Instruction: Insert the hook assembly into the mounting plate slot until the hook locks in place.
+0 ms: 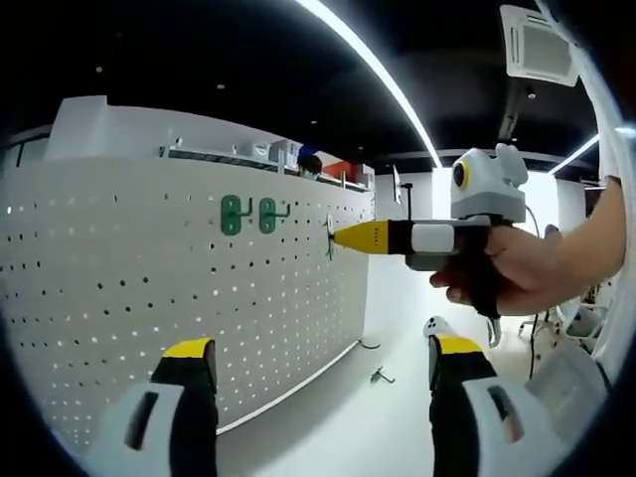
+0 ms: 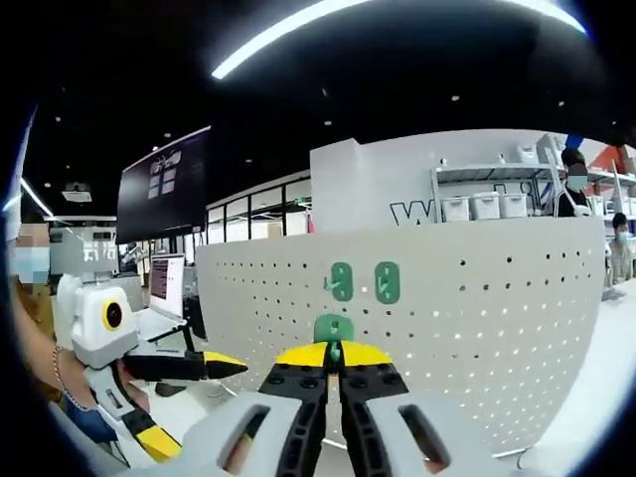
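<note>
Left gripper: yellow-tipped jaws spread wide, nothing between them, facing a white pegboard. Two green hook assemblies already hang on the board, side by side near its top. Right gripper (seen from the left gripper view at the board's far edge, a hand around it): jaws pinched together on a third green hook assembly, pressed up against the pegboard just below the mounted pair. A loose metal hook lies on the tabletop.
</note>
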`<move>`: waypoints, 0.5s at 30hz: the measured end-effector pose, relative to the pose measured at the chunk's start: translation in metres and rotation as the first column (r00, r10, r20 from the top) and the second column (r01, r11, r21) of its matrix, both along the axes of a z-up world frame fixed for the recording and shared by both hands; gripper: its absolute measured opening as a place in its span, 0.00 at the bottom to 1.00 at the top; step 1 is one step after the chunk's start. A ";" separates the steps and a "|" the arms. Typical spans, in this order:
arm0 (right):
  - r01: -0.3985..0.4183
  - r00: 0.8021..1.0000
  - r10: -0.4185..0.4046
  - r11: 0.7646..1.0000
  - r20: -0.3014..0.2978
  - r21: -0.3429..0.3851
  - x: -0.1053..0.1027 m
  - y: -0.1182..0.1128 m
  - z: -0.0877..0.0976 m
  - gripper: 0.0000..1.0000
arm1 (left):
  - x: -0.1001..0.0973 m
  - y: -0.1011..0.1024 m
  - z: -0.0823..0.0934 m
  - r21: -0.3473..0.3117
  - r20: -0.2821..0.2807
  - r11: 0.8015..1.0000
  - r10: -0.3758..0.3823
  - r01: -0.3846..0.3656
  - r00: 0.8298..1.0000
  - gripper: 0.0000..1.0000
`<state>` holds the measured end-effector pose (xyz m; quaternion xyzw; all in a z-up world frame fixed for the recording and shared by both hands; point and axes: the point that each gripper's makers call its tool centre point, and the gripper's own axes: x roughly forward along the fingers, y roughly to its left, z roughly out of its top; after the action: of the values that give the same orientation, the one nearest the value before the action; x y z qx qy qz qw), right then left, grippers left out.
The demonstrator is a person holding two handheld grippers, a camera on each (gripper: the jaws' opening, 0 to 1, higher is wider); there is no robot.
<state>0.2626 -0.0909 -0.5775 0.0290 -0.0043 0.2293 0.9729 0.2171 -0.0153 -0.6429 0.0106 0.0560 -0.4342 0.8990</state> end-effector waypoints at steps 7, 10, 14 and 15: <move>0.039 0.999 -0.038 0.999 0.012 -0.010 0.013 -0.014 0.007 0.00 | -0.003 0.007 -0.003 -0.003 -0.007 1.000 0.017 -0.017 1.000 0.90; 0.050 0.999 -0.050 0.999 0.018 -0.016 0.019 -0.020 0.010 0.00 | -0.004 0.008 -0.005 0.005 -0.011 1.000 0.011 -0.011 1.000 0.89; 0.075 0.997 -0.074 0.997 0.024 -0.020 0.026 -0.029 0.014 0.00 | -0.005 0.012 -0.005 0.004 -0.009 1.000 0.015 -0.015 1.000 0.89; 0.079 0.997 -0.079 0.997 0.027 -0.022 0.028 -0.031 0.015 0.00 | -0.005 0.013 -0.005 0.005 -0.011 1.000 0.017 -0.017 1.000 0.89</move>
<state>0.2904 -0.1217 -0.5627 0.0146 -0.0156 0.1910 0.9814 0.2122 -0.0026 -0.6481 0.0100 0.0619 -0.4265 0.9023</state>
